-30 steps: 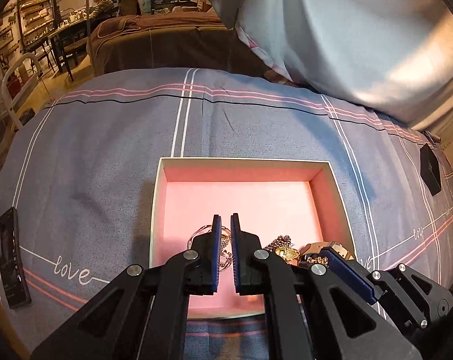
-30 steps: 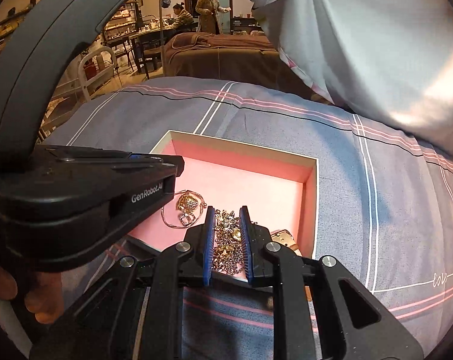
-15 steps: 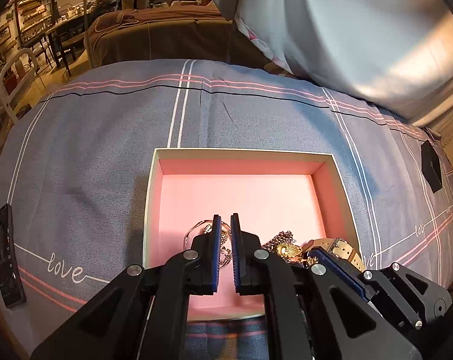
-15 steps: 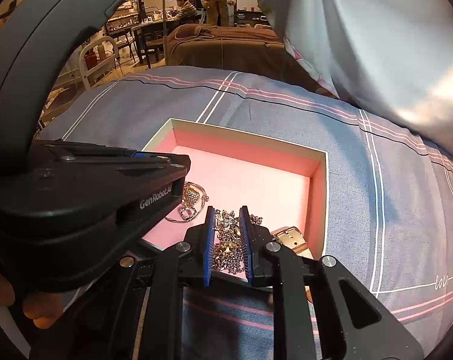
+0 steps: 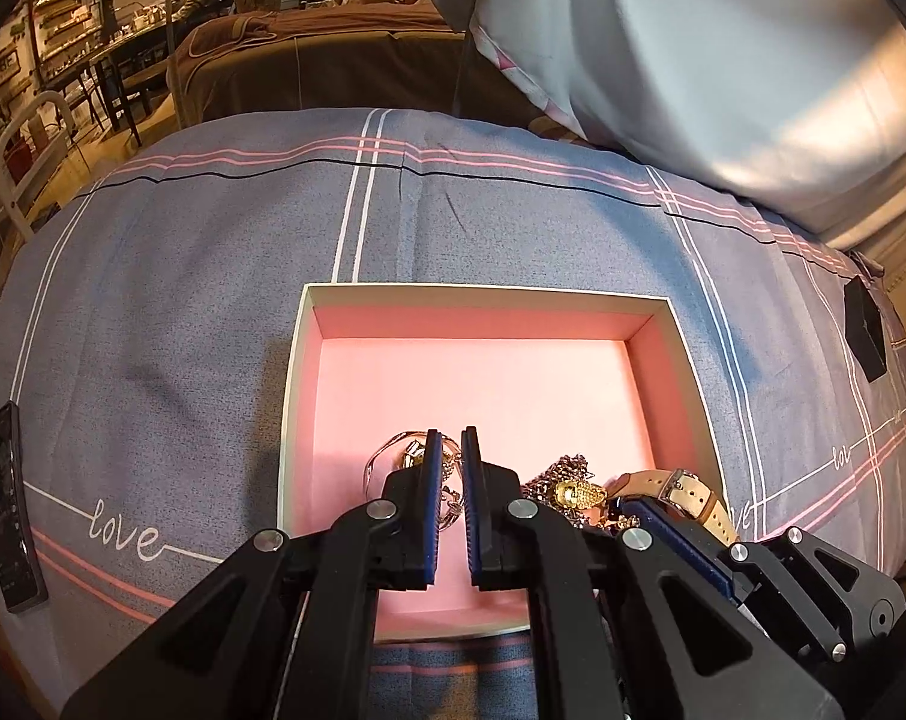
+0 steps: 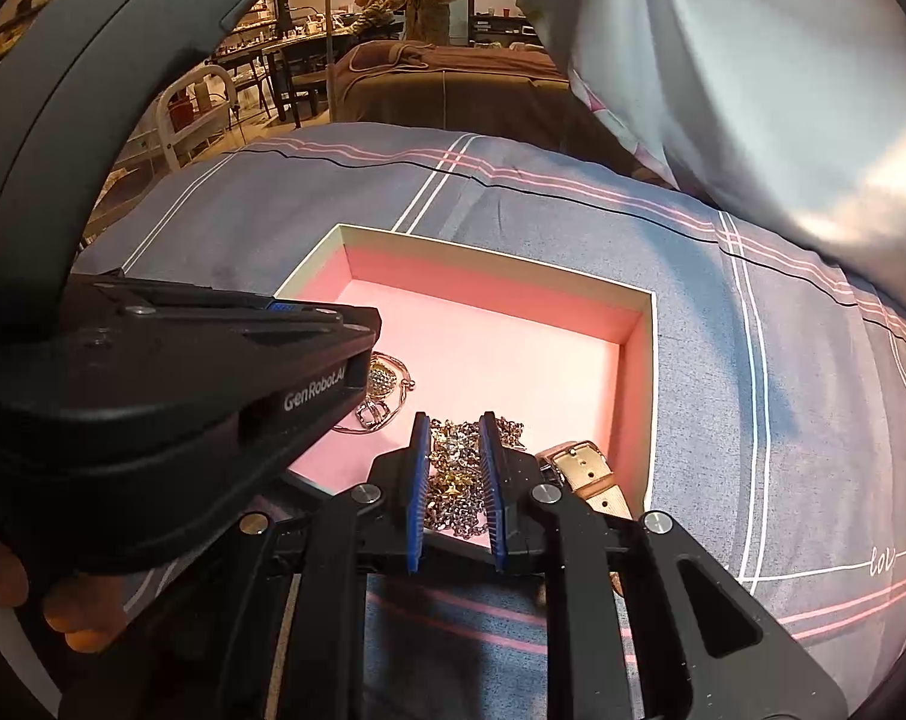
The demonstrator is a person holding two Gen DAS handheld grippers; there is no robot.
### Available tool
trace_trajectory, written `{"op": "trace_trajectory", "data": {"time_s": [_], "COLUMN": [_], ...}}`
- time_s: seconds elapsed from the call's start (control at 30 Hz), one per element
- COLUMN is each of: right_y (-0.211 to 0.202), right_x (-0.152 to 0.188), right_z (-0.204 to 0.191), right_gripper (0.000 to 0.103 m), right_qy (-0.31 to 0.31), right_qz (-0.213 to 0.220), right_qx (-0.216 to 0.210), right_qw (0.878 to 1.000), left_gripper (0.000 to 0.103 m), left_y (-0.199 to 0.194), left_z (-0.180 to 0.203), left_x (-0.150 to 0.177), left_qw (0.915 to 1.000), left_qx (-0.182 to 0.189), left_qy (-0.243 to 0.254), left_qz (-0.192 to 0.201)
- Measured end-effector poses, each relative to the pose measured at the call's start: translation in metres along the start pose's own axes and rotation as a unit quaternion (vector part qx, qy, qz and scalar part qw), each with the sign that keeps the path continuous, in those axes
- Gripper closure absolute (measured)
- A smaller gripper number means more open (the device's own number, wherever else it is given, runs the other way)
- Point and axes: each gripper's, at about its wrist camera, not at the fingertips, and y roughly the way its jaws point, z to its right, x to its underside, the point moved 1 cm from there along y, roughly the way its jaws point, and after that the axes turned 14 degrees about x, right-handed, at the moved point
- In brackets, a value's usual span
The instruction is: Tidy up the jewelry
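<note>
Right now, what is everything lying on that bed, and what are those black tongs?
Box: one, pink inside, pale rim, open, on the bedspread.
Bangle: one, gold and silver, box's near left.
Chain pile: one tangle, gold and silver, box's near middle.
Watch strap: one, tan, box's near right.
Bedspread: one, grey-blue with pink and white stripes.
Phone-like slab: one, black, left on the bedspread.
Small black box: one, right edge.
Pillow: one, pale grey, behind.
Left hand-held gripper: black, blue pads, shut, over the bangle.
Right hand-held gripper: black, narrow gap, over the chains.

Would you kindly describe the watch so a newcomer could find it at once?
On the grey striped bedspread sits an open box with a pink lining. The watch lies in its near right corner, beside tangled chains: the only piece with a flat tan strap.
</note>
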Motion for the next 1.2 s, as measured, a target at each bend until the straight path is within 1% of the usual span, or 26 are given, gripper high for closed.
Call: {"op": "trace_trajectory", "data": {"time_s": [0.1,0.17,0.2,0.23,0.27,0.3,0.33,0.37,0.4,0.47,0.53,0.63,0.73,1.2], "right_y": [-0.001,0.000,-0.001,-0.003,-0.006,-0.010,-0.013,-0.016,-0.016,-0.015,-0.010,0.003,0.011,0.013], "right_x": [-0.001,-0.001,-0.001,-0.001,-0.001,-0.001,-0.002,-0.003,-0.005,-0.008,-0.013,-0.019,-0.020,-0.020], "right_z": [0.002,0.000,-0.001,0.000,0.000,0.001,0.002,0.003,0.005,0.009,0.014,0.020,0.025,0.020], "right_gripper": [0.086,0.085,0.083,0.070,0.044,0.032,0.022,0.021,0.021,0.009,0.006,0.006,0.006,0.006], "right_qy": [0.002,-0.006,-0.010,-0.009,-0.006,-0.002,-0.001,0.000,0.002,0.007,0.009,0.014,0.028,0.027], "right_qz": [0.000,-0.007,-0.007,-0.002,0.006,0.018,0.028,0.032,0.031,0.029,0.016,-0.015,-0.035,-0.028], "right_qx": [-0.002,-0.008,0.000,0.007,0.012,0.015,0.020,0.023,0.027,0.036,0.049,0.053,0.041,0.036], "right_qw": [1.000,1.000,1.000,1.000,1.000,1.000,0.999,0.999,0.999,0.999,0.999,0.998,0.998,0.999], "left_gripper": [0.096,0.096,0.093,0.073,0.036,0.020,0.010,0.009,0.007,0.006,0.006,0.006,0.006,0.006], "left_y": [-0.001,-0.001,-0.001,-0.003,-0.005,-0.009,-0.014,-0.017,-0.018,-0.017,-0.019,-0.019,-0.019,-0.018], "left_z": [0.000,0.001,0.001,0.002,0.002,0.003,0.004,0.005,0.008,0.014,0.017,0.021,0.023,0.013], "left_x": [-0.001,-0.002,-0.002,-0.002,-0.002,-0.003,-0.003,-0.003,-0.004,-0.006,-0.006,-0.007,-0.006,-0.006], "left_qw": [1.0000,1.0000,1.0000,1.0000,0.9999,0.9995,0.9989,0.9987,0.9987,0.9991,0.9991,0.9989,0.9987,0.9987], "left_qx": [-0.002,-0.003,-0.003,-0.004,-0.013,-0.022,-0.026,-0.029,-0.030,-0.025,-0.019,-0.023,-0.028,-0.037], "left_qy": [0.001,0.001,0.002,0.002,-0.001,-0.004,-0.003,0.000,0.006,0.022,0.028,0.031,0.034,0.025], "left_qz": [0.000,0.000,0.001,0.004,0.009,0.022,0.038,0.043,0.040,0.025,0.027,0.026,0.025,0.025]}}
